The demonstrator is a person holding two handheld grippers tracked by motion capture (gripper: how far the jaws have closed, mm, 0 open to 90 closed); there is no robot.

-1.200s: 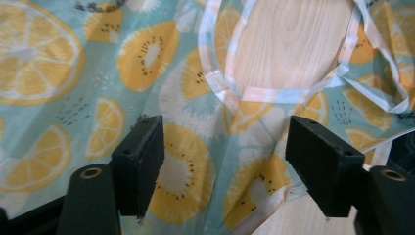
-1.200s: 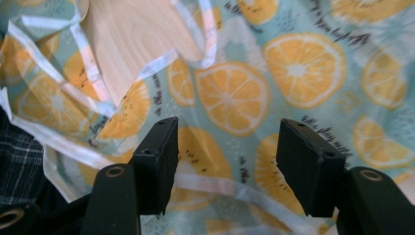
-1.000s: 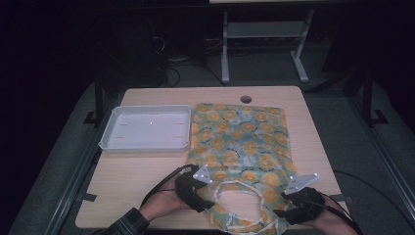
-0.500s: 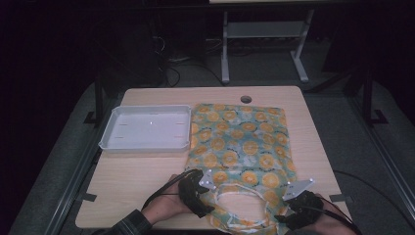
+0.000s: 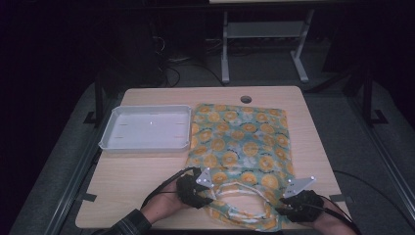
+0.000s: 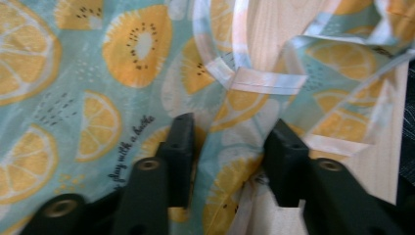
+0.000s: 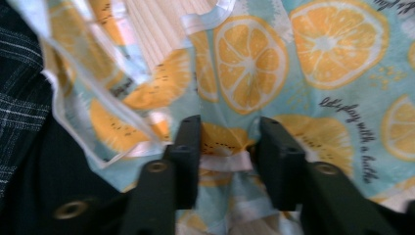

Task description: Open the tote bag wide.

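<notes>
A teal cloth [image 5: 240, 142] printed with orange citrus slices lies flat on the table, its pale straps [image 5: 244, 200] looped at the near end. My left gripper [image 5: 209, 195] sits on the cloth's near left corner, my right gripper [image 5: 285, 208] on its near right corner. In the left gripper view the jaws [image 6: 230, 132] have just been closing and stand half closed, with a ridge of cloth [image 6: 98, 73] bunching between them. In the right gripper view the jaws [image 7: 230, 132] have also been closing, with puckered cloth [image 7: 313, 49] and a strap hem [image 7: 222, 161] between them.
A white tray [image 5: 144, 147] stands left of the cloth at mid table. The wooden table [image 5: 132, 181] has a round hole [image 5: 245, 99] near its far edge. Metal frame legs [image 5: 225, 49] stand on the dark floor beyond. A plaid sleeve [image 5: 129, 225] enters at the bottom.
Both hands keep their places at the cloth's near end. From above, neither the cloth nor the tray has visibly shifted.
</notes>
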